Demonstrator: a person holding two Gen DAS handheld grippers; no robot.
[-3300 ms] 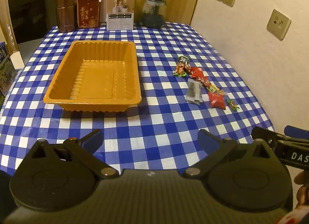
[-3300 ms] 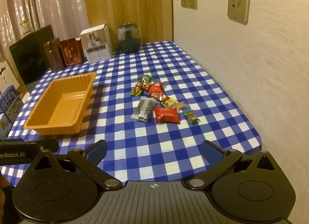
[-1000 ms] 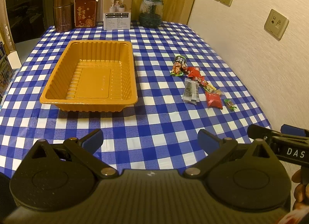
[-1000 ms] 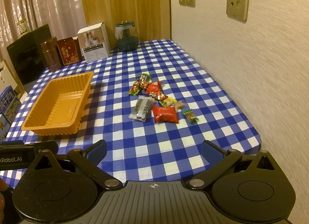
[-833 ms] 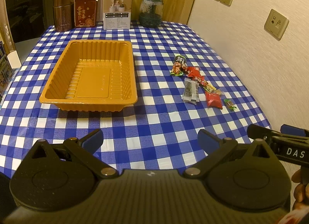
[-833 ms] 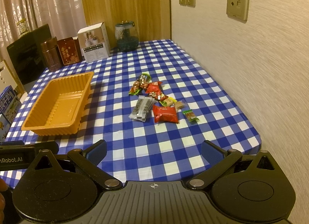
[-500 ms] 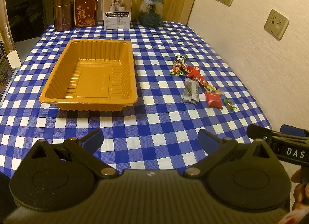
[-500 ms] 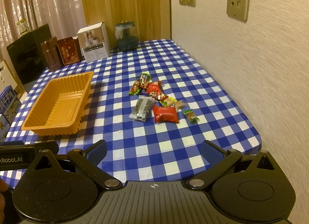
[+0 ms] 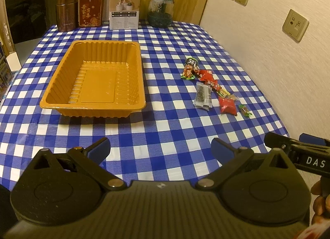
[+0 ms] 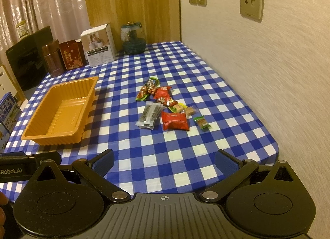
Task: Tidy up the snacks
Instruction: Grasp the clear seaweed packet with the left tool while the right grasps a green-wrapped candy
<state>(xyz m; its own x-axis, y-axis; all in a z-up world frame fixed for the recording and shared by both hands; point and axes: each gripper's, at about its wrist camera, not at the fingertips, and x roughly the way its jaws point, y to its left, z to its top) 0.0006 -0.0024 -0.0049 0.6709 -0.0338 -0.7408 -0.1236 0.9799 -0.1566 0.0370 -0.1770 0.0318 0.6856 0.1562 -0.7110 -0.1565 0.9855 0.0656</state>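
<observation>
We see both grippers held above the near edge of the blue-and-white checked tabletop (image 9: 160,134). The left gripper (image 9: 160,150) has its jaws spread wide, nothing between them; the right gripper (image 10: 164,161) likewise stands wide and holds nothing.

We note a rectangular orange plastic tray (image 9: 132,61) on the left half of the tabletop, nothing inside it. Well apart to its right lies a loose line of wrapped snacks: a red foil packet (image 10: 175,121), a clear packet with dark contents (image 10: 149,115) just beside it, a small green-ended candy (image 10: 202,123), and a cluster of red and green wrappers (image 10: 156,90) farther back.

Along the far edge stand a brown cylindrical tin (image 9: 66,10), a dark red printed box (image 9: 89,13), a white carton (image 9: 124,8) and a glass jar with a dark base (image 9: 160,11).
</observation>
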